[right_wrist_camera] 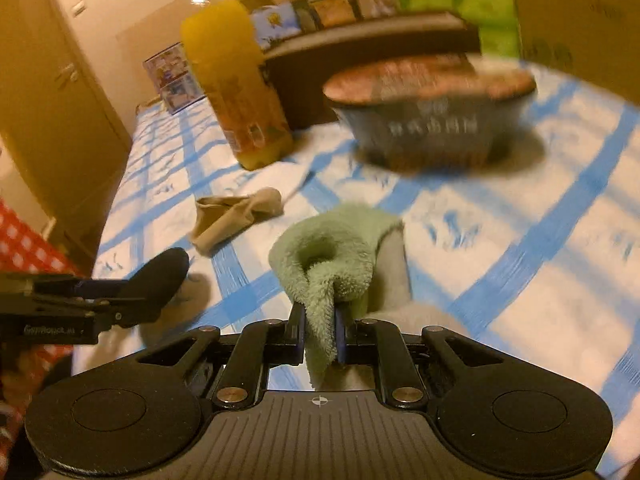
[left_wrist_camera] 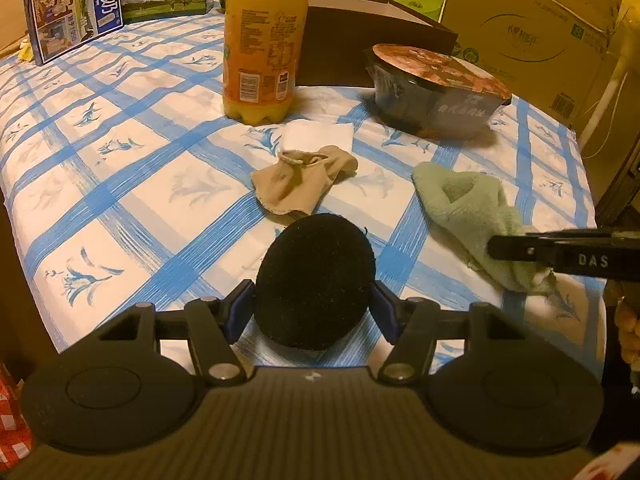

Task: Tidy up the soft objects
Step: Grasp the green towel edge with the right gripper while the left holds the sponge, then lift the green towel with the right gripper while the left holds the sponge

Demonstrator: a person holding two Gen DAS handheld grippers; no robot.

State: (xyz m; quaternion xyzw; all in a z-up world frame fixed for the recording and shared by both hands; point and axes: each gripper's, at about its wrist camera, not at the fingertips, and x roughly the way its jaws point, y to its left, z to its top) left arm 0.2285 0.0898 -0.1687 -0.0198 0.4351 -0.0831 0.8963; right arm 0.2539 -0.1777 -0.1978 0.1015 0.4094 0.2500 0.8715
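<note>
While hidden elsewhere, right tongs (right_wrist_camera: 320,332) pinch green sock (right_wrist_camera: 336,252).

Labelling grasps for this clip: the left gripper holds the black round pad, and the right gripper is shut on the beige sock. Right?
Not quite. The right gripper is shut on the green fluffy sock, as the right wrist view shows. The beige sock lies loose on the cloth. The left gripper does hold the black round pad.

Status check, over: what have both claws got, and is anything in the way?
Left claw shut on round black foam pad. Right claw shut on fuzzy green sock. Beige sock loose on checked cloth. Juice bottle, noodle bowl stand beyond.
</note>
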